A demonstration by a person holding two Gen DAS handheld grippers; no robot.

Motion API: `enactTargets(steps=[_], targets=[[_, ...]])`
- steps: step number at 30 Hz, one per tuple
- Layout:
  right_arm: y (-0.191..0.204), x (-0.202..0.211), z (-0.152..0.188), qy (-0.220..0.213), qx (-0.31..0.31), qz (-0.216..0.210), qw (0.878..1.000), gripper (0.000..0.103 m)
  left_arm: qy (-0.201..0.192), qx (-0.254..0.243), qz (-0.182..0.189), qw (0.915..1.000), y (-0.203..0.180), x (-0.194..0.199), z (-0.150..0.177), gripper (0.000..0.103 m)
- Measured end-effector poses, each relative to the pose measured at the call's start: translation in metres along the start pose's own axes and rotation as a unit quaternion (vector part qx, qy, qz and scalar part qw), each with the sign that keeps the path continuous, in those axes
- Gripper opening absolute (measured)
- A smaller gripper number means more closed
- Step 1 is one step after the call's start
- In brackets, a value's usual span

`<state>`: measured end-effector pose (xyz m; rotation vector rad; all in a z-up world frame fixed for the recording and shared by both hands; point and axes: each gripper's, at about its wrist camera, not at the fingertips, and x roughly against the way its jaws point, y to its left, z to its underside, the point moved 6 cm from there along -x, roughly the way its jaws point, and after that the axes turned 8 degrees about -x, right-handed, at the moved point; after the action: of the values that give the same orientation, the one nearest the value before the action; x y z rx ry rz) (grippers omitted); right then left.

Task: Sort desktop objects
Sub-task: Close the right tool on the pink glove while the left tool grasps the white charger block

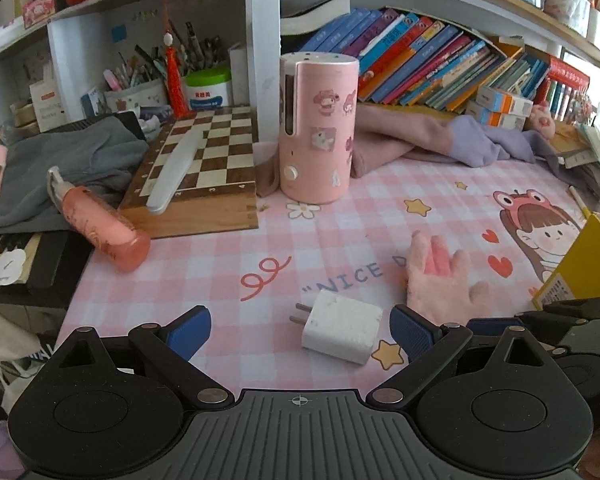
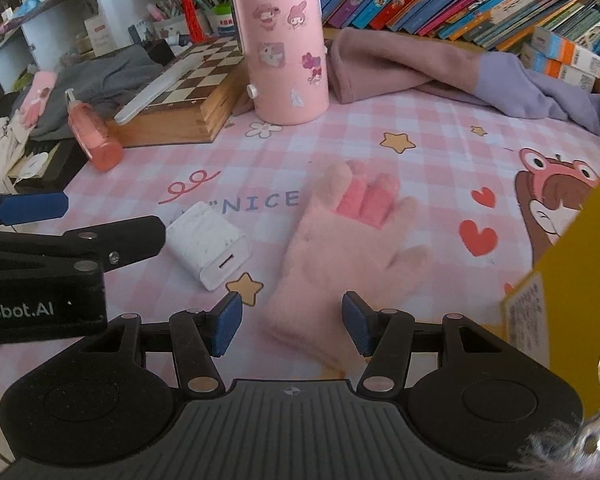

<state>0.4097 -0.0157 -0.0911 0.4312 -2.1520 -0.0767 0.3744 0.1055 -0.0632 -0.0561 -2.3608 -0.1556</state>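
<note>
Left gripper (image 1: 300, 332): jaws spread wide, nothing pressed between the pads. The white charger (image 1: 342, 330) lies flat on the desk mat (image 1: 204, 272) in the gap between them, prongs pointing toward the left finger, apart from both pads.

Right gripper (image 2: 292, 328): jaws parted about halfway, nothing clamped. The cuff end of the pink glove (image 2: 340, 240) lies on the mat between and just beyond the blue pads; whether a pad touches the fabric I cannot tell. Glove fingers point toward the far edge of the desk.

Outward: charger and glove sit side by side near the front edge, charger to the left. A yellow box (image 2: 568, 280) stands at the front right, just beside the glove. A pink bottle (image 1: 100, 228) lies tipped at the mat's left edge, leaning against the chessboard box (image 1: 196, 184), which carries a long grey case (image 1: 176, 168). A tall pink canister (image 1: 320, 128) stands upright mid-desk, toward the back. Grey cloth (image 1: 72, 160) is heaped at back left, a pink and purple garment (image 1: 440, 140) along the back under the leaning books (image 1: 420, 60).

Progress, as I judge it: sorting barely begun. Nothing is held, loose items lie scattered, no sorted group shows. Charger and glove look like the immediate pickups; bottle, case and clothing remain.
</note>
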Motion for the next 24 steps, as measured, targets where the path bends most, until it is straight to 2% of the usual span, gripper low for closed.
enactTargets(steps=[7,10,15,21,24], targets=[[-0.003,-0.016,-0.006,0.009,0.024,0.008,1.000,0.053,0.013,-0.003,0.006,0.9999,-0.004,-0.016,-0.004,0.098],[-0.004,-0.018,-0.008,0.006,0.035,0.016,0.999,0.044,0.017,-0.003,0.008,0.9998,-0.006,-0.022,-0.005,0.098],[-0.016,-0.013,-0.007,0.001,0.020,0.013,1.000,0.029,0.021,-0.005,0.017,0.9996,-0.012,-0.033,-0.008,0.098],[-0.034,-0.005,-0.003,0.003,-0.018,0.024,1.000,0.025,0.027,-0.029,0.022,0.9990,-0.021,-0.045,-0.006,0.098],[-0.034,-0.005,-0.003,0.007,-0.008,0.021,1.000,0.026,0.040,-0.038,0.033,0.9979,-0.026,-0.053,-0.004,0.097]])
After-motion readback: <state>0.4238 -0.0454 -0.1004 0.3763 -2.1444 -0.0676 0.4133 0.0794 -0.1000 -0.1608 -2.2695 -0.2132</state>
